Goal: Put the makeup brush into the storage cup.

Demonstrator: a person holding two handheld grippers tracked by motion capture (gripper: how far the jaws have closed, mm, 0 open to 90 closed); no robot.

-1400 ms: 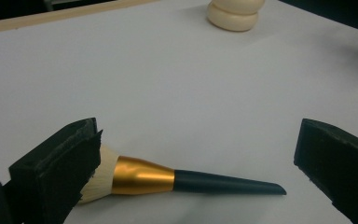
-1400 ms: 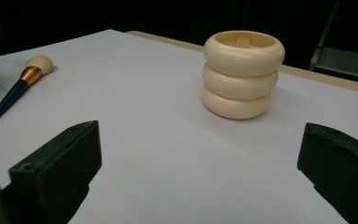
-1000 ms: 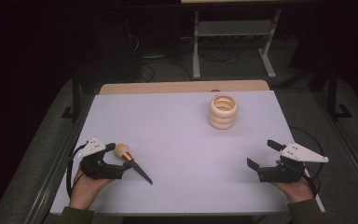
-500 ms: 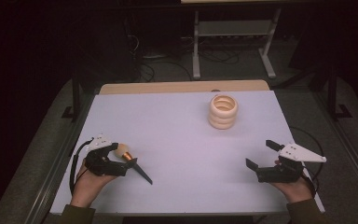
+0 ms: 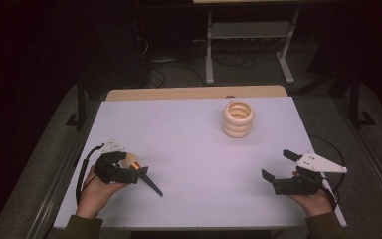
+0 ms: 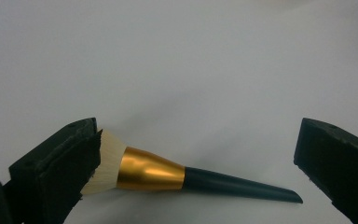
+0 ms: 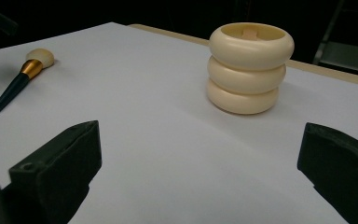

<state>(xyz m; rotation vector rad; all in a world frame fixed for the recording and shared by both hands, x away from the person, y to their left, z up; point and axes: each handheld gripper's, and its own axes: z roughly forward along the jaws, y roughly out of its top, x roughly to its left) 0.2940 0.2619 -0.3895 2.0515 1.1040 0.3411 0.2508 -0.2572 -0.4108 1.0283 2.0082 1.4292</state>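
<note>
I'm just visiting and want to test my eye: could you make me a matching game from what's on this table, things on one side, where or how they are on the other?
Things:
1. brush
2. cream holder
3. left tool
4. right tool

Descriptions:
A. stands upright at the table's far side
B. open, with nothing between its jaws
C. lies flat on the table
D. open around the brush

Pairs: 1-C, 2-A, 3-D, 4-B
</note>
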